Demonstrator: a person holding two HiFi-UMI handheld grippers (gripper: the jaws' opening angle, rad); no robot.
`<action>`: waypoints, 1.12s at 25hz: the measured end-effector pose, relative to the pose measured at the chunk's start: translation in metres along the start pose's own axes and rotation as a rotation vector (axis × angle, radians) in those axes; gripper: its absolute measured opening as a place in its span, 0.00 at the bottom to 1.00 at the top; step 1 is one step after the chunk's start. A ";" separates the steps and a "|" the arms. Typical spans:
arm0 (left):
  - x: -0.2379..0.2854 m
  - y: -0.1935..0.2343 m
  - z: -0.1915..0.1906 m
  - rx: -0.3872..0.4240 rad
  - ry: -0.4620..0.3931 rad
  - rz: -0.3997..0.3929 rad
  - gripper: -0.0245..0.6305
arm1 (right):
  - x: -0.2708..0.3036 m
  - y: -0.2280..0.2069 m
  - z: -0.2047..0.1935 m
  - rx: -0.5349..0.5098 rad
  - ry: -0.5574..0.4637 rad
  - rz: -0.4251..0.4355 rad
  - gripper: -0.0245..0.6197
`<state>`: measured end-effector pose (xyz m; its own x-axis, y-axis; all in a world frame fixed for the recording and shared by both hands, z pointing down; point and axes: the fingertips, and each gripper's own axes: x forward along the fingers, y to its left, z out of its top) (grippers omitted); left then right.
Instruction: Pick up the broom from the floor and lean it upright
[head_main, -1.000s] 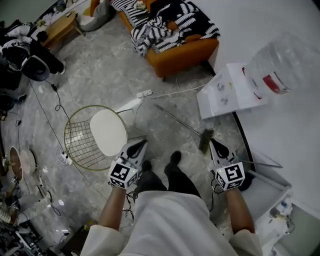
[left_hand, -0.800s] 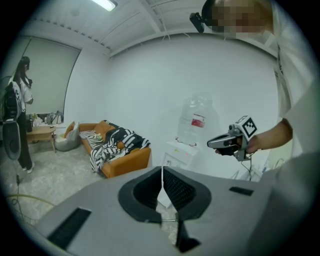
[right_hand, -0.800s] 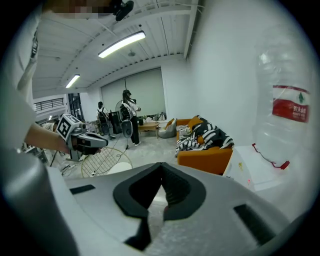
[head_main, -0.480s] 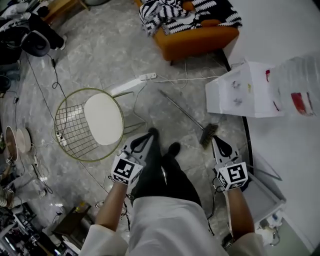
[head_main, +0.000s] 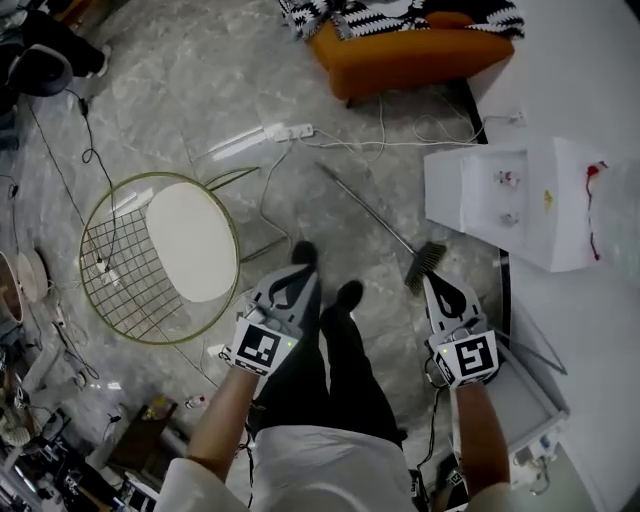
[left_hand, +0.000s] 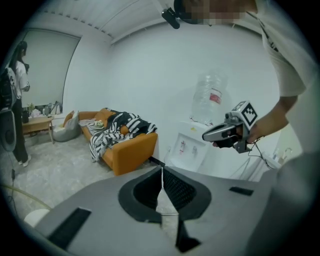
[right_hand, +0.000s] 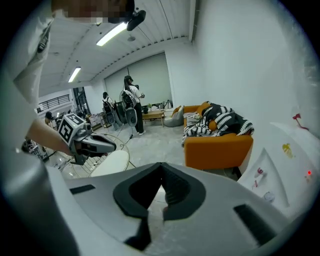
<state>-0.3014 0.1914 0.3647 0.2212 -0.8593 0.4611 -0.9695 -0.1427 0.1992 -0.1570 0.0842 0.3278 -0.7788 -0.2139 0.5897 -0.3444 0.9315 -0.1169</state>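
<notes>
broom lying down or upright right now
Lying down: the broom lies flat on the floor, brush head near the white water dispenser, leaning on nothing.

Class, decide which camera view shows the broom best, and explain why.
The head view: the broom lies whole on the floor, handle and brush both visible. The left and right gripper views look across the room and show none of it.

Orange sofa (head_main: 420, 55) — cut off by top edge.
</notes>
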 end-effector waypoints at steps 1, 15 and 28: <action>0.008 0.006 -0.010 -0.004 0.006 -0.005 0.06 | 0.013 -0.002 -0.006 -0.002 0.007 0.006 0.04; 0.118 0.072 -0.174 -0.034 0.069 -0.020 0.06 | 0.201 -0.022 -0.164 -0.021 0.066 0.109 0.04; 0.194 0.107 -0.331 -0.088 0.115 -0.019 0.06 | 0.341 -0.043 -0.314 -0.084 0.142 0.136 0.04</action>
<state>-0.3275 0.1717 0.7618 0.2546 -0.7941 0.5518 -0.9532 -0.1100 0.2815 -0.2426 0.0636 0.7847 -0.7317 -0.0462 0.6801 -0.1913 0.9715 -0.1399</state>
